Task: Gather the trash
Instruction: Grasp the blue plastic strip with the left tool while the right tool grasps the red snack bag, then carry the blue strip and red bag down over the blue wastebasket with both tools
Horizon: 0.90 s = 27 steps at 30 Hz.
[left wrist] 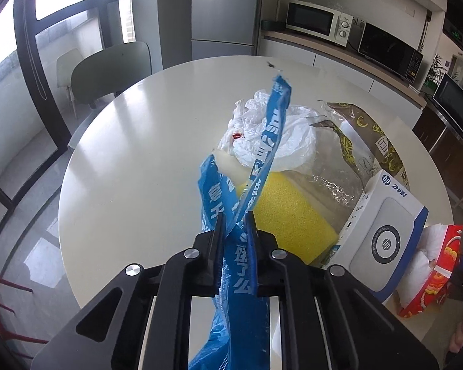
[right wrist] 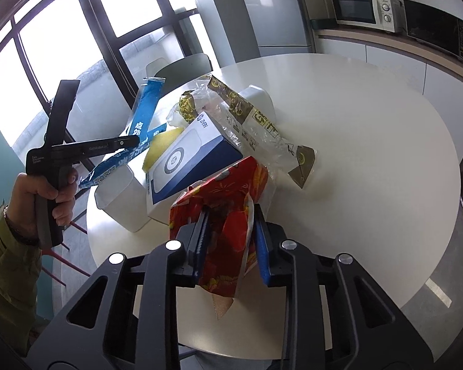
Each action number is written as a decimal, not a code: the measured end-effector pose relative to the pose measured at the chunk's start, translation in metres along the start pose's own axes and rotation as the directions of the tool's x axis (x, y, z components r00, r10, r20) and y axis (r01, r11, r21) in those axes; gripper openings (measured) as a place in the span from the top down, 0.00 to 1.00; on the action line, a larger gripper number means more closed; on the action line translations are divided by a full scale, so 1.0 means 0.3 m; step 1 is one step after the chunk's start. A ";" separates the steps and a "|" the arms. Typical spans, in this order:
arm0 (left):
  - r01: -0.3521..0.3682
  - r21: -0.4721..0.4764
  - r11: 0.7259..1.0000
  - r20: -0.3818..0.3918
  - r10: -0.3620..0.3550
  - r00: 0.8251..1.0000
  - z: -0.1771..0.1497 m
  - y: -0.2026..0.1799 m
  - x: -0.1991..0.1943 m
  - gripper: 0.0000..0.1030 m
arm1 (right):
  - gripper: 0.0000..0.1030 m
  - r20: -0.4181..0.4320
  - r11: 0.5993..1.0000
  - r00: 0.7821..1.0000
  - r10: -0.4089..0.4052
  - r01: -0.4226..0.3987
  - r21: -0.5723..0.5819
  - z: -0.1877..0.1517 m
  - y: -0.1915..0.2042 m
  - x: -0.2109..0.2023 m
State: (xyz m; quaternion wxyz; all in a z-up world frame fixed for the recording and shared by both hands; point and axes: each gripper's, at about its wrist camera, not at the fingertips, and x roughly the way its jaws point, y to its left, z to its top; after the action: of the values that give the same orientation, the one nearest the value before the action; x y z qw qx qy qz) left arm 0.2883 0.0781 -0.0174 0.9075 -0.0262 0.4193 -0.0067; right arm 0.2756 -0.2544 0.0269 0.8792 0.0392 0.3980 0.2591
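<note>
Daylight pours through tall dark-framed windows (right wrist: 77,46) behind a round white desk (left wrist: 157,141); a green chair (left wrist: 111,71), fridge (left wrist: 222,9) and microwaves (left wrist: 318,21) line the walls.

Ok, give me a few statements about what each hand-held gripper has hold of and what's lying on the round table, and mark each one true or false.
1. The left hand-held gripper is shut on the blue plastic bag. True.
2. The right hand-held gripper is open, with nothing between its fingers. False: it is shut on the red patterned packet.
3. The yellow sponge lies on the white round table. True.
4. The white HP box is held in the left hand-held gripper. False: it sits on the table among the trash, beside the sponge.
5. Both microwaves stand on the round table. False: the white microwave and the black microwave stand on the counter behind it.
</note>
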 end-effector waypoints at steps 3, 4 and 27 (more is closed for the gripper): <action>-0.001 -0.025 1.000 0.034 0.002 0.999 -0.025 0.021 -0.062 0.94 | 0.83 0.019 1.000 1.000 0.008 -0.008 0.006 -0.003 -0.001 -0.020; -0.005 -0.033 0.999 0.041 0.007 0.999 -0.042 0.028 -0.085 0.95 | 0.85 0.023 1.000 1.000 0.009 -0.009 0.004 -0.007 0.005 -0.027; 0.107 -0.062 0.992 0.179 -0.095 0.979 -0.559 -0.119 -0.573 0.99 | 0.88 0.025 0.992 0.997 0.071 -0.068 -0.109 -0.330 0.209 -0.324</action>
State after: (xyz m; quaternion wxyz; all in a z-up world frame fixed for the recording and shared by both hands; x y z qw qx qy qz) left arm 0.0494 0.0412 0.0068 0.9379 -0.0806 0.3355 -0.0355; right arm 0.1243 -0.2614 0.0430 0.8761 0.0090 0.3689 0.3102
